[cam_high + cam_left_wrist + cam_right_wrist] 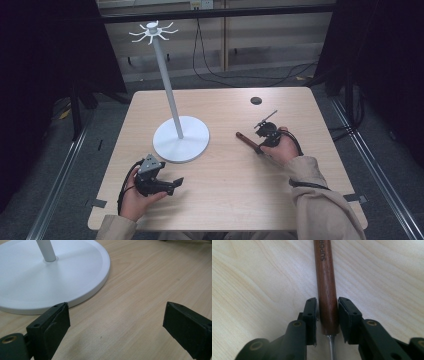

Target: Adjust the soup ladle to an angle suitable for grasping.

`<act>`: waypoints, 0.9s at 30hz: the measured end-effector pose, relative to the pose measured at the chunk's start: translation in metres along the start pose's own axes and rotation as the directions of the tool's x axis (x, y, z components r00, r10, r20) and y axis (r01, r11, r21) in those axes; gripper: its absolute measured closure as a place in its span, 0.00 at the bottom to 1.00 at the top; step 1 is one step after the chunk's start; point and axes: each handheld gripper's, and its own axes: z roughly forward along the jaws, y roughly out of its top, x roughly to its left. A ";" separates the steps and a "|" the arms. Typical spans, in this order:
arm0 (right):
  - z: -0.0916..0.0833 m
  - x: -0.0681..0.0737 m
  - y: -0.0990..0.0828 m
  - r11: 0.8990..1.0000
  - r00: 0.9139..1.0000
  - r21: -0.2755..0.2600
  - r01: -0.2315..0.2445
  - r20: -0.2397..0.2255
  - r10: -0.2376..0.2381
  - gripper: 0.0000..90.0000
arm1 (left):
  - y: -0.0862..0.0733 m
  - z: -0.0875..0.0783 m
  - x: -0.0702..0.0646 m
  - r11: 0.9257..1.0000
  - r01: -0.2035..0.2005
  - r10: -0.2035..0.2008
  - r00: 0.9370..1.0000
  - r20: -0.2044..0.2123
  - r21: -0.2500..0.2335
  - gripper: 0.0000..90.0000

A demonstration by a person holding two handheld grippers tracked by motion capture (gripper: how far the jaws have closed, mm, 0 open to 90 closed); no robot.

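Observation:
A brown wooden handle [325, 277] with printed lettering lies flat on the light wood table [225, 185]; a thin metal shaft runs from its near end. My right gripper [327, 302] is shut on that handle near the shaft end, one jaw on each side. From above, the handle [246, 140] sticks out to the left of the right gripper [267, 135], right of centre. My left gripper [175, 183] rests low at the front left, open, with nothing between its jaws. In the left gripper view the left gripper [116, 310] points at bare table beside the white base [62, 272].
A white stand with a round base [181, 140], a tall pole [167, 85] and a ring of hooks on top [152, 32] occupies the table's left centre. A black round grommet [256, 100] sits near the far edge. Cables lie on the floor beyond.

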 end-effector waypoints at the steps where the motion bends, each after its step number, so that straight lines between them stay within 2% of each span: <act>1: 0.000 0.000 0.000 1.000 1.000 0.000 0.000 0.000 0.000 0.79 | 0.000 0.000 0.000 1.000 -0.003 0.003 1.000 0.000 0.002 0.08; 4: 0.000 -0.003 0.000 1.000 1.000 0.002 -0.013 -0.020 0.013 0.80 | 0.000 0.000 0.000 1.000 -0.006 0.006 1.000 0.001 -0.005 0.08; 9: -0.001 -0.007 0.002 0.998 0.997 0.017 -0.061 -0.047 0.062 0.83 | 0.001 -0.001 0.001 1.000 -0.007 0.007 1.000 -0.004 -0.007 0.08; 12: -0.001 -0.006 0.000 0.998 0.997 0.014 -0.063 -0.042 0.063 0.83 | 0.001 -0.002 0.001 1.000 0.000 0.000 1.000 -0.004 -0.008 0.08; 15: -0.006 -0.004 -0.003 0.998 0.998 -0.018 -0.058 -0.041 0.057 0.83 | 0.001 -0.002 0.001 1.000 0.008 -0.008 1.000 -0.001 -0.018 0.08; 16: -0.014 -0.007 -0.005 0.994 0.995 -0.068 -0.081 -0.060 0.077 0.83 | 0.001 -0.002 0.001 1.000 0.010 -0.010 1.000 -0.002 -0.018 0.08; 17: -0.014 -0.007 -0.005 0.994 0.995 -0.068 -0.081 -0.060 0.077 0.83 | 0.001 -0.002 0.001 1.000 0.009 -0.010 1.000 -0.006 -0.013 0.08; 21: -0.034 -0.010 -0.007 0.982 0.992 -0.153 -0.113 -0.072 0.103 0.83 | 0.002 -0.001 0.000 1.000 0.006 -0.006 1.000 -0.006 -0.015 0.08; 22: -0.043 -0.012 -0.009 0.972 0.990 -0.199 -0.128 -0.083 0.113 0.83 | 0.002 0.000 -0.001 1.000 0.002 -0.002 1.000 -0.004 -0.012 0.08; 23: -0.043 -0.012 -0.009 0.972 0.990 -0.199 -0.128 -0.083 0.113 0.83 | 0.002 0.000 -0.001 1.000 0.003 -0.003 1.000 0.004 -0.013 0.08; 24: -0.048 -0.012 -0.010 0.967 0.990 -0.217 -0.133 -0.083 0.117 0.83 | 0.003 0.001 -0.002 1.000 0.002 -0.002 1.000 0.003 -0.015 0.08; 27: -0.058 -0.014 -0.015 0.947 0.989 -0.286 -0.144 -0.084 0.125 0.83 | 0.004 0.001 -0.003 1.000 -0.002 0.002 1.000 0.000 -0.014 0.08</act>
